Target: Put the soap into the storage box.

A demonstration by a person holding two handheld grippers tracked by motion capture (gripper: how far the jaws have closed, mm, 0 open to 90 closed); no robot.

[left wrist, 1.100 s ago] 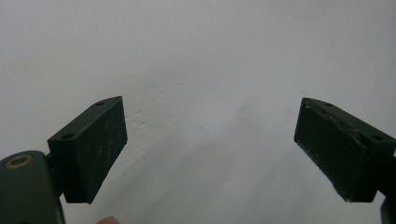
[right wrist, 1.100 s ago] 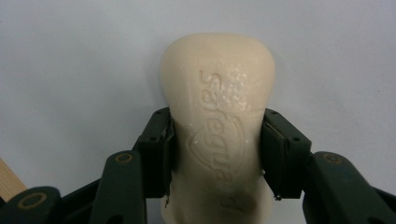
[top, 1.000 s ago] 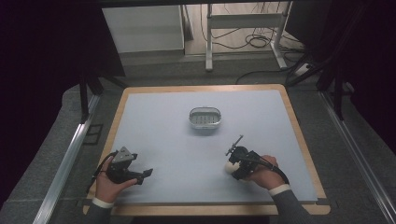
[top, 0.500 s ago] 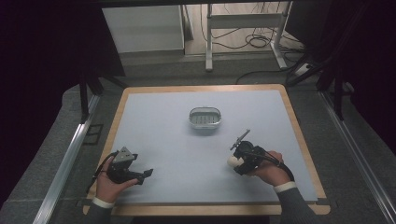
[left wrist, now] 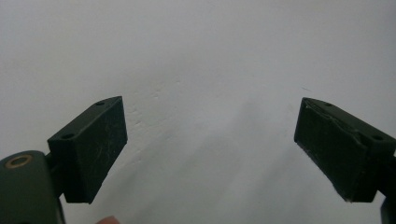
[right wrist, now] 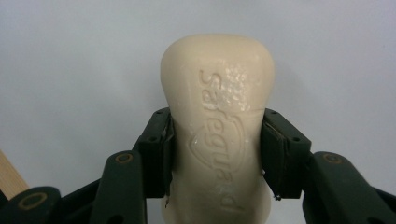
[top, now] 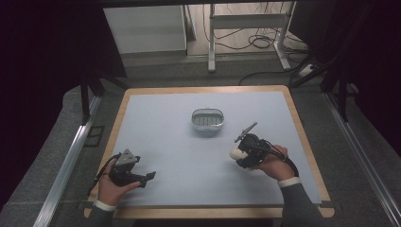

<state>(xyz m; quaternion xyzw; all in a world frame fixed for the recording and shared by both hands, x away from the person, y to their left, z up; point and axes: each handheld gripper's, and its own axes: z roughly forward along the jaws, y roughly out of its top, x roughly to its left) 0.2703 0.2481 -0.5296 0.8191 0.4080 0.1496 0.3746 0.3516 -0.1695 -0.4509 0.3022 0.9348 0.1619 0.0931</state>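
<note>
The left gripper (top: 150, 176) rests low over the near-left part of the pale blue table mat (top: 165, 137), held in the person's left hand (top: 113, 182). In the left gripper view its jaws stand wide apart with nothing but bare mat between them. A small oval metal dish (top: 207, 119) sits on the mat beyond centre, well apart from both grippers. To the right, the right gripper (top: 236, 152) is held in the right hand (top: 272, 163) above the near-right part of the mat. Its jaws are clamped on a cream soap bar (right wrist: 217, 126) embossed "Safeguard", pressing on both narrow sides at mid-length. The bar's rounded end projects past the jaws.
</note>
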